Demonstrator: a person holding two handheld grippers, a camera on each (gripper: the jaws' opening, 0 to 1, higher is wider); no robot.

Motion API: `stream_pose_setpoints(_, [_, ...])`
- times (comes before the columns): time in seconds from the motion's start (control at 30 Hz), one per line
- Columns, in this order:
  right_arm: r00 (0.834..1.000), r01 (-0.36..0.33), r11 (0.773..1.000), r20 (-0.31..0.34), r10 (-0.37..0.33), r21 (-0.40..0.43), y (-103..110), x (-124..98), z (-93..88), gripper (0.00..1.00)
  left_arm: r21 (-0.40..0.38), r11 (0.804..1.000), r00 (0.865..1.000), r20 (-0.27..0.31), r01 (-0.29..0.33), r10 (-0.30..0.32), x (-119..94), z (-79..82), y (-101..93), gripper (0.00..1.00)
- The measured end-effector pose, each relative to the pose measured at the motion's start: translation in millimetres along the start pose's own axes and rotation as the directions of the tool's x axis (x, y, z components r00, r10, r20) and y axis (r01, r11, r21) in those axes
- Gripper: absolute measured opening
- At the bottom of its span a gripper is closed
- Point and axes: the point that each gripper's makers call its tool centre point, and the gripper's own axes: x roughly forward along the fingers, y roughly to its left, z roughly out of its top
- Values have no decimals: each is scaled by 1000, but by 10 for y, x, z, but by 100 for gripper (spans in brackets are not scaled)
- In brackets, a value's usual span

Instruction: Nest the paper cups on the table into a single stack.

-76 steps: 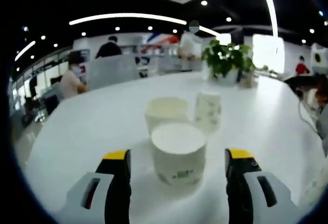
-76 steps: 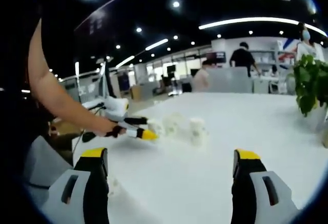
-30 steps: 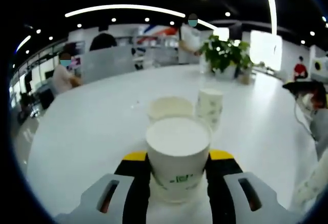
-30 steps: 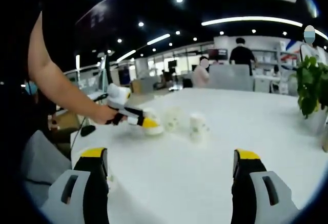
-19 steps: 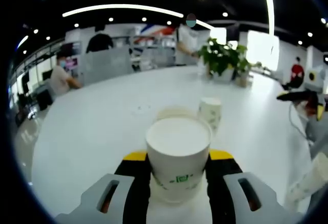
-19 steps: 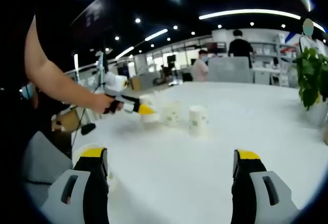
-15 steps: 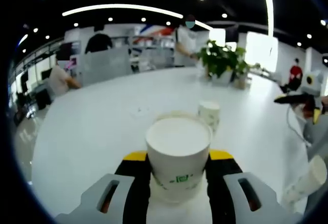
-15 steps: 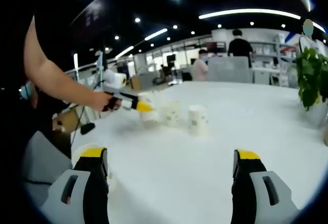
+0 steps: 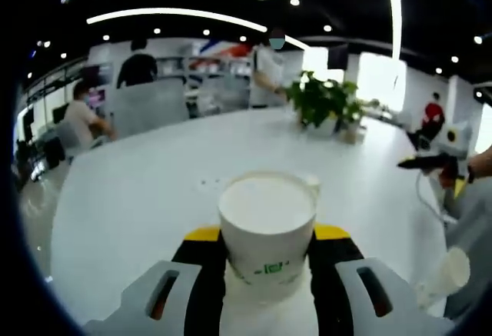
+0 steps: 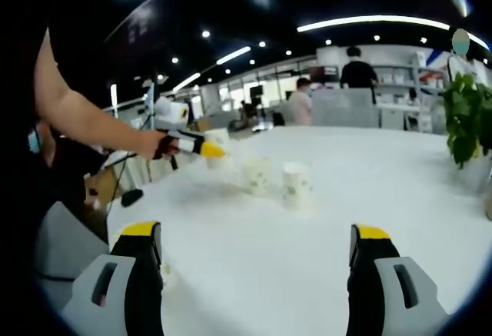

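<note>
My left gripper (image 9: 259, 234) is shut on a white paper cup (image 9: 267, 209) with a green mark, mouth up, raised off the white table (image 9: 138, 190). Only a sliver of another cup's rim (image 9: 310, 180) peeks out behind it. In the right gripper view that left gripper (image 10: 201, 150), in a person's hand, holds the cup (image 10: 217, 138) in the air to the left of two upright cups (image 10: 257, 174) (image 10: 294, 181) on the table. My right gripper (image 10: 257, 253) is open with nothing between its jaws, well short of those cups. It appears as the right gripper (image 9: 453, 168) in the left gripper view.
A paper cup (image 9: 446, 271) lies on its side near the table's right edge. A potted plant (image 9: 319, 101) stands at the far side, seen as the plant (image 10: 465, 121) at the right. People sit and stand beyond the table. The person's forearm (image 10: 84, 121) reaches in from the left.
My left gripper closed on the nearest cup and lifted it off the table. The two cups behind have slipped out of sight behind the held cup. My right gripper stays open.
</note>
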Motion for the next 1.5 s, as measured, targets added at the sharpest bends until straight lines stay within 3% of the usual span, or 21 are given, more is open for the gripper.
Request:
stream_pose_setpoints(0.77, [1000,2,1000,25,-1,-12,5,-80,145,100,4,1000,999,41,-7,7,-170,648,137,40])
stream_pose_setpoints(1.5, [999,1,999,43,1,-35,36,-164,271,99,53,998,998,46,28,-31,-276,889,-75,39])
